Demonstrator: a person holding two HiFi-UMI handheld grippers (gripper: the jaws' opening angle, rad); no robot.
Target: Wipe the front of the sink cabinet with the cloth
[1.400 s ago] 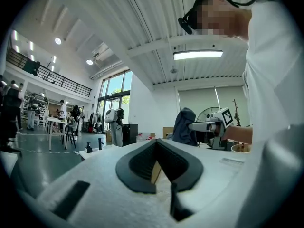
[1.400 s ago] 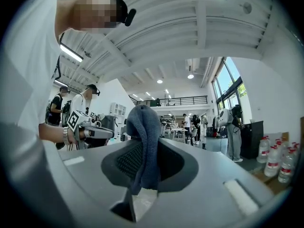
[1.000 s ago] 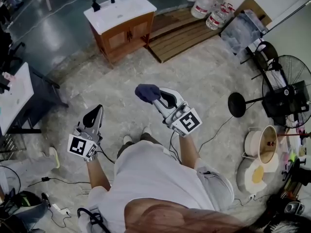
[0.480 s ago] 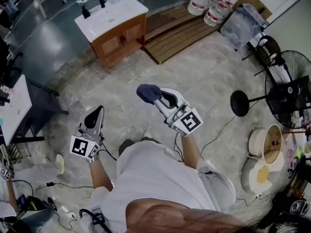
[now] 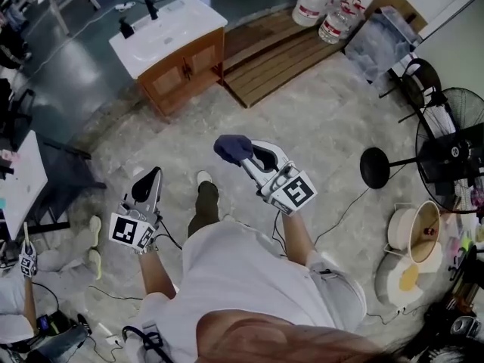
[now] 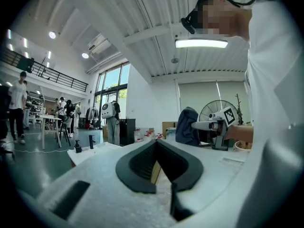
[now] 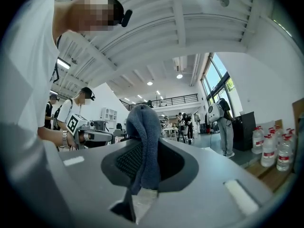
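Note:
The sink cabinet [image 5: 184,65], brown wood with a white basin top [image 5: 166,23] and black taps, stands far ahead at the upper left of the head view. My right gripper [image 5: 243,156] is shut on a dark blue cloth [image 5: 231,147], which bulges out past its tips; in the right gripper view the cloth [image 7: 145,141] hangs between the jaws. My left gripper [image 5: 148,178] is lower left, its jaws together with nothing held. In the left gripper view the cabinet's white top [image 6: 90,152] shows at the left, and the cloth [image 6: 186,126] in the right gripper at the right.
A wooden pallet [image 5: 280,51] lies right of the cabinet, with water bottles [image 5: 325,10] behind it. A floor fan [image 5: 446,146], a stand base [image 5: 374,166] and cables are on the right. A dark table [image 5: 30,172] stands left. People stand in the distance [image 7: 222,125].
The person has stepped forward, one foot now ahead. The cabinet has shifted left and slightly down in the head view. Both grippers keep their pose, cloth still held.

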